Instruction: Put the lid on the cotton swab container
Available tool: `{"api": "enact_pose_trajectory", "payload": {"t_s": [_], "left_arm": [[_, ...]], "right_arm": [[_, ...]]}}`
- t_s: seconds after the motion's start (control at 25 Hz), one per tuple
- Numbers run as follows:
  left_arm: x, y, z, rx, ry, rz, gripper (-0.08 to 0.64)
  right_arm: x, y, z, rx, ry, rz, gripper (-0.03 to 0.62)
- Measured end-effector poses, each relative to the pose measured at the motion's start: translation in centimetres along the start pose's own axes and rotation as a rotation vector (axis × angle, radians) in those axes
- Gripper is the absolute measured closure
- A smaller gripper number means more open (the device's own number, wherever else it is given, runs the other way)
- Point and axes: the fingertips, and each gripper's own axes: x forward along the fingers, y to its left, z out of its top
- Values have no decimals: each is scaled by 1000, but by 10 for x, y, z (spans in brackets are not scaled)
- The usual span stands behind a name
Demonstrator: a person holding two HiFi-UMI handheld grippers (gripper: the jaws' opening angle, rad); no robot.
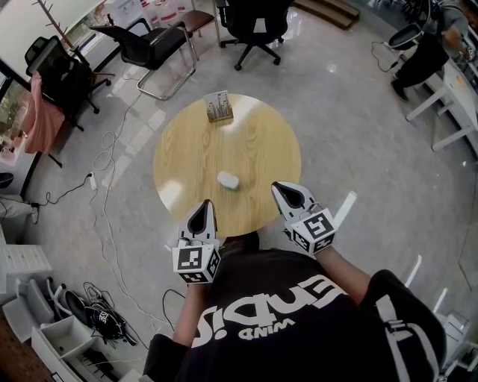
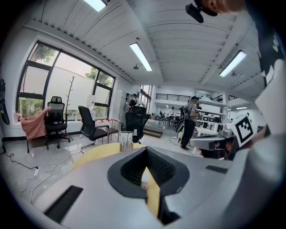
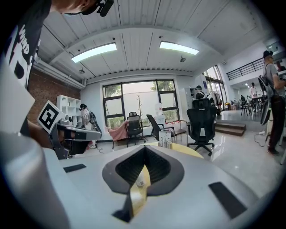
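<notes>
**Both grippers closed and empty at the near rim; lid lies apart from its container**

**Grippers.** The left gripper (image 1: 207, 203) is held with its jaws drawn together and nothing between them. Its own view shows only a thin slit of tabletop past the tips (image 2: 145, 149). The right gripper (image 1: 277, 186) is likewise closed on nothing (image 3: 144, 148). Both point across the table, tilted slightly downward.

**Task items.** The small white rounded lid (image 1: 228, 180) lies on the round pale-wood table (image 1: 187, 149), just ahead of the two tips and between them. It is nearer the left gripper and touches neither. The clear plastic cotton swab container (image 1: 219, 107) stands upright well beyond the lid at the far rim, roughly ahead of the left gripper. It also shows in the left gripper view (image 2: 125, 140) and the right gripper view (image 3: 165, 139).

**Obstructions.** Apart from the lid, only bare wood lies between the tips and the container.

**Surroundings.**
- A black sled-base chair (image 1: 149, 46) stands on the grey tiled floor (image 1: 351, 127), beyond the table's far rim and to the left gripper's side.
- A black swivel chair (image 1: 254, 22) stands beyond the same rim, further to the right.
- A pink cloth (image 1: 41, 123) hangs over another chair far out to the left.
- Loose cables (image 1: 104, 160) trail over the floor on that side.
- A white desk (image 1: 452, 93) stands well off to the right gripper's side.

**Edges and room.** Both grippers sit at the near rim, their marker cubes hanging outside it. The table top is open on either side of the lid.
</notes>
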Motion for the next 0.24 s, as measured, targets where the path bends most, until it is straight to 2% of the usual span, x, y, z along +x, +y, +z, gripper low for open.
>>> {"api": "enact_pose_trajectory", "payload": {"t_s": [0.24], "left_arm": [[3, 3, -1, -1, 4, -2, 549]], "right_arm": [[3, 3, -1, -4, 2, 4, 589]]}}
